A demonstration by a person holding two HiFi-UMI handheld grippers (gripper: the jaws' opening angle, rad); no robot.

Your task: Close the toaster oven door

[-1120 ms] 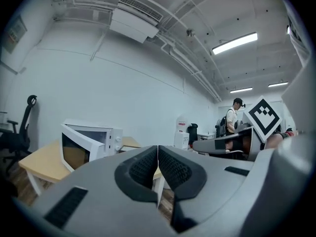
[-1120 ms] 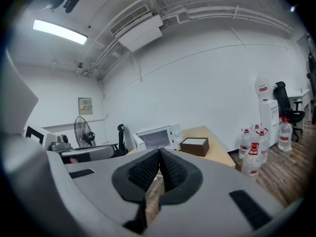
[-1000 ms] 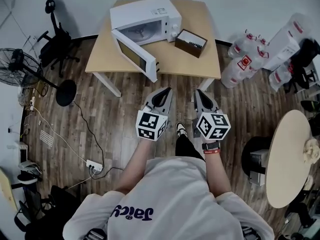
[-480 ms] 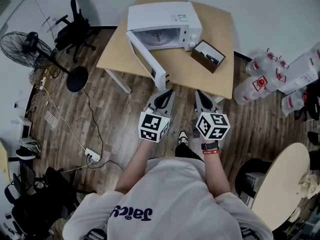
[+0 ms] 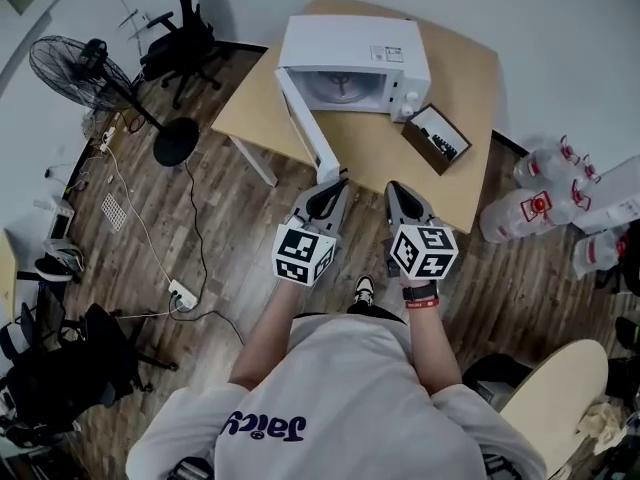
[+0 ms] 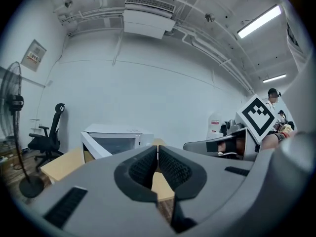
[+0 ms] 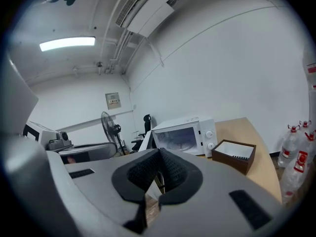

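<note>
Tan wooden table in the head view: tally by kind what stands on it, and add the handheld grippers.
White toaster oven, door hanging open: 1
Dark brown open-topped box: 1
Two-jaw grippers: 2, the left gripper and the right gripper, both shut and empty
Total: 4

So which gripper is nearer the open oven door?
The left gripper: its tip is beside the free edge of the oven door; the right gripper sits further aside.

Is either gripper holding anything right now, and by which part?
Nothing is held. The left gripper and right gripper are both shut with nothing between the jaws; the oven door stands open.
</note>
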